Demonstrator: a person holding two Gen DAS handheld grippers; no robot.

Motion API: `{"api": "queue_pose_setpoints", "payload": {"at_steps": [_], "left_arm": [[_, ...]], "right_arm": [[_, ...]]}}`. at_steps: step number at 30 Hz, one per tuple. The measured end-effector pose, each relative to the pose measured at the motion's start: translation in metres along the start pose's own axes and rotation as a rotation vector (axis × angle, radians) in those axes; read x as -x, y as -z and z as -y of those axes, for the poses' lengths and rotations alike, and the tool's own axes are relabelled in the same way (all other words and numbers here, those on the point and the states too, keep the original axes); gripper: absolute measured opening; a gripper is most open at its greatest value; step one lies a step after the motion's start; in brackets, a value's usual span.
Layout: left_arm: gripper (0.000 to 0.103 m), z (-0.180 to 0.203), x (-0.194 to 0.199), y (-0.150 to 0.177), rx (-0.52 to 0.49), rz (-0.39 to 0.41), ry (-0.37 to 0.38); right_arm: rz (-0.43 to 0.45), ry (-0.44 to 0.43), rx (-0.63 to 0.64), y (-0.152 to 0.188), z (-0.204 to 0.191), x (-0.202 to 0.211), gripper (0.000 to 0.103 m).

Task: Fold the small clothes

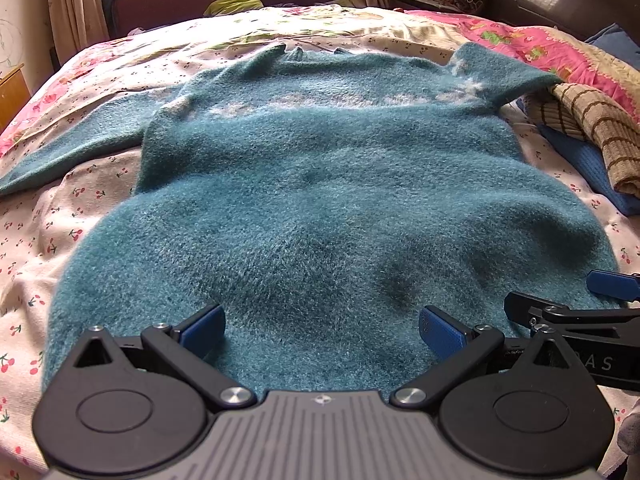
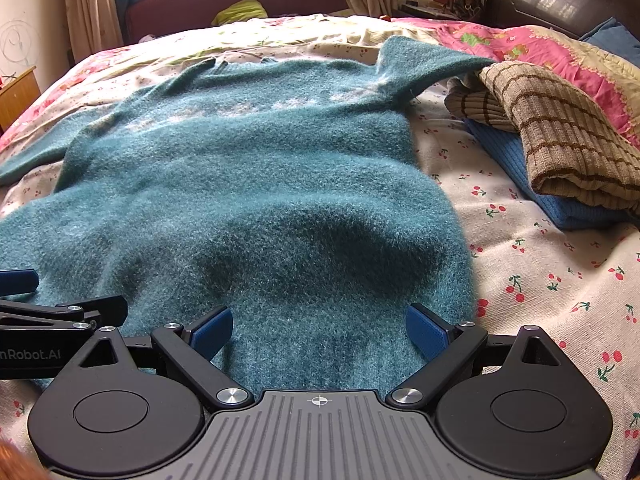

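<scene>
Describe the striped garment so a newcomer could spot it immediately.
Start at the bed with the cherry-print sheet. Right of the spread teal sweater sits a small pile; the folded tan ribbed sweater lies atop a blue knit. Only it has thin brown stripes.

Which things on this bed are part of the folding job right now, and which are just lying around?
In the job:
teal sweater, spread flat
left gripper, open at its hem
right gripper, open at its hem

Lying about:
striped knit on a blue knit
yellow-green cloth
pink quilt
</scene>
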State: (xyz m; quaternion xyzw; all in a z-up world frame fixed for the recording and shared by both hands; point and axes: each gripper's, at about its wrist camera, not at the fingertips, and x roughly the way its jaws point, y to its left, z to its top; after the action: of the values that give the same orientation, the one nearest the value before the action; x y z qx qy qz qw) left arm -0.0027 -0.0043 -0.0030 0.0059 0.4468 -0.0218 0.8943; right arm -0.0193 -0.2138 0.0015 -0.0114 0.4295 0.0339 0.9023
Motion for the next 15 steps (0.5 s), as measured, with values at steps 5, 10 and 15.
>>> {"api": "queue_pose_setpoints", "payload": {"at_steps": [5,10,15], "left_arm": [[0.103,0.0003,-0.0001,0.0001,0.0,0.0,0.0],[0.103,0.0004,-0.0001,0.0001,0.0,0.001,0.0],[0.103,0.002,0.0004,-0.0009,-0.002,0.004,0.002]], "right_arm": [[0.0,0.001,0.0,0.0001,0.0,-0.0001,0.095],[0.0,0.002,0.001,0.0008,0.001,-0.0005,0.095],[-0.001,0.002,0.001,0.0004,0.0007,-0.0002,0.095]]}}
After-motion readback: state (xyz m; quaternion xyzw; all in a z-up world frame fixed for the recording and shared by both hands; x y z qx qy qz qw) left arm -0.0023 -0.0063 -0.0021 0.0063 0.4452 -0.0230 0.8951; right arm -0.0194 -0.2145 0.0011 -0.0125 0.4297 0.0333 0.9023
